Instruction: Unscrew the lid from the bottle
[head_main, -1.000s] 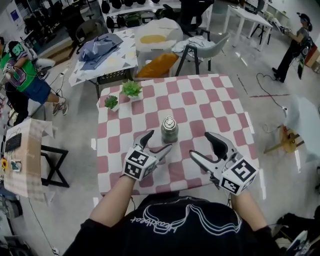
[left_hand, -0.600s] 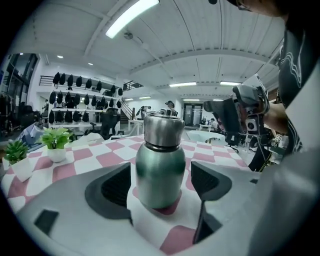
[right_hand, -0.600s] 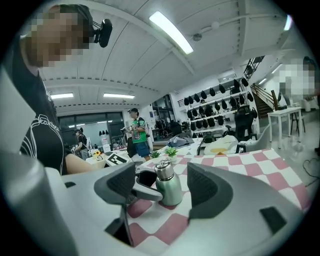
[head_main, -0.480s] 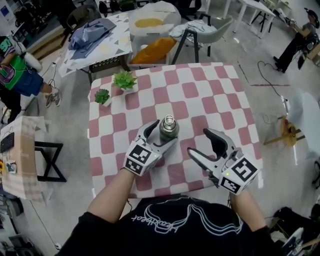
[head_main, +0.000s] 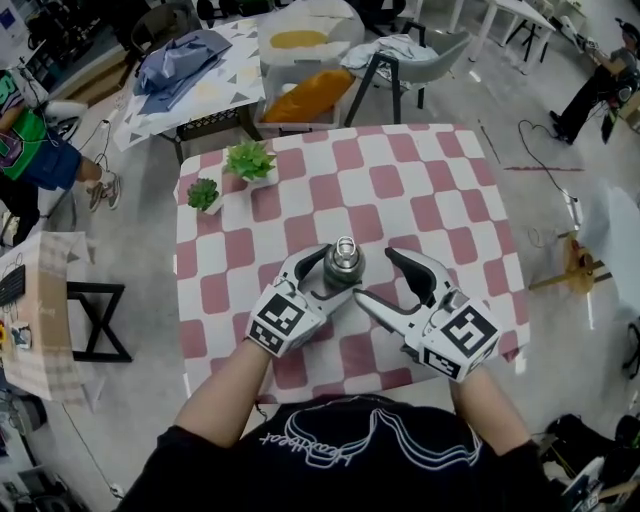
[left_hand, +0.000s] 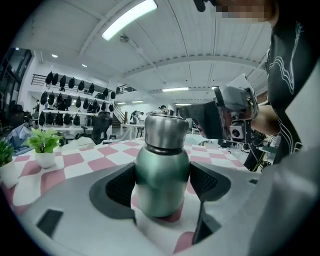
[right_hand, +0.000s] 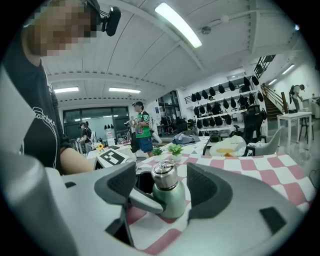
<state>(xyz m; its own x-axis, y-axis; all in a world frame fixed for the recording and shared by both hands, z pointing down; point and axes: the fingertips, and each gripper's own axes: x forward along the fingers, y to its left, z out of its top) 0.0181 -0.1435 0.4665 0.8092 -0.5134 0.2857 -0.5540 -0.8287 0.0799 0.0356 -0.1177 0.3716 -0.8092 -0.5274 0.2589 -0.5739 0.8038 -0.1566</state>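
Note:
A green metal bottle (head_main: 342, 268) with a silver lid (head_main: 344, 250) stands upright on the checked table (head_main: 430, 190). My left gripper (head_main: 326, 276) has a jaw on each side of the bottle. In the left gripper view both pads (left_hand: 121, 184) press the green body (left_hand: 161, 177) below the lid (left_hand: 162, 131). My right gripper (head_main: 376, 276) sits open just right of the bottle, its jaws spread wide. In the right gripper view the bottle (right_hand: 170, 197) and its lid (right_hand: 164, 175) stand between and slightly beyond the jaws of the right gripper (right_hand: 167, 189), untouched.
Two small potted plants (head_main: 250, 160) (head_main: 203, 193) stand at the table's far left corner. A chair (head_main: 405, 70) and a table with clothes (head_main: 185, 65) lie beyond the far edge. A folding side table (head_main: 45, 300) stands at the left. People stand far off.
My left gripper has slid forward and closed its jaws round the bottle's body. My right gripper has moved left, up close beside the bottle, still open.

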